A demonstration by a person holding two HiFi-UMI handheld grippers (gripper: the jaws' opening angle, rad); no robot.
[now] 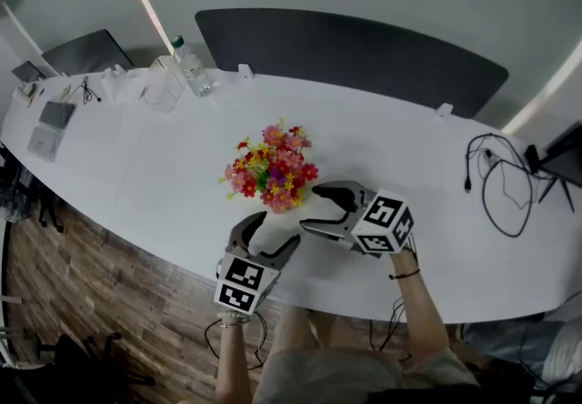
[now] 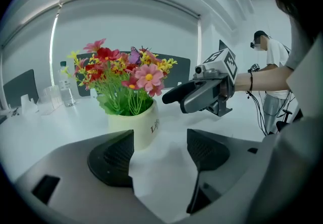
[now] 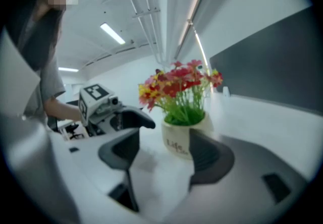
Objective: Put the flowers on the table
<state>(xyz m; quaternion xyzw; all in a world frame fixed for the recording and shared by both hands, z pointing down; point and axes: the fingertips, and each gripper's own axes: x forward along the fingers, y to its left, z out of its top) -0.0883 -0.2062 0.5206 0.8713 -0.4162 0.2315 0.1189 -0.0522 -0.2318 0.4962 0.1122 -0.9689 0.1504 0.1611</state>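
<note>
The white surface [image 1: 136, 166] is carrying the flowers [image 1: 271, 173], standing upright in a cream pot [image 2: 137, 126]. The gripper views are showing this lettered pot, while in the head view the blossoms are covering it. The left tongs [image 1: 271, 234], just in front of the flowers, and the right tongs [image 1: 312, 211], just right of them, are both gaping empty. A water bottle [image 1: 191, 67] is standing well behind the flowers.

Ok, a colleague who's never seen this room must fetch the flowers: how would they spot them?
Start at the long white table curving before the dark panel. Near its middle, toward the near edge, stands a cream pot of red, pink and yellow flowers. It is the only colourful thing there; the bottle stands far off at the left end.
</note>
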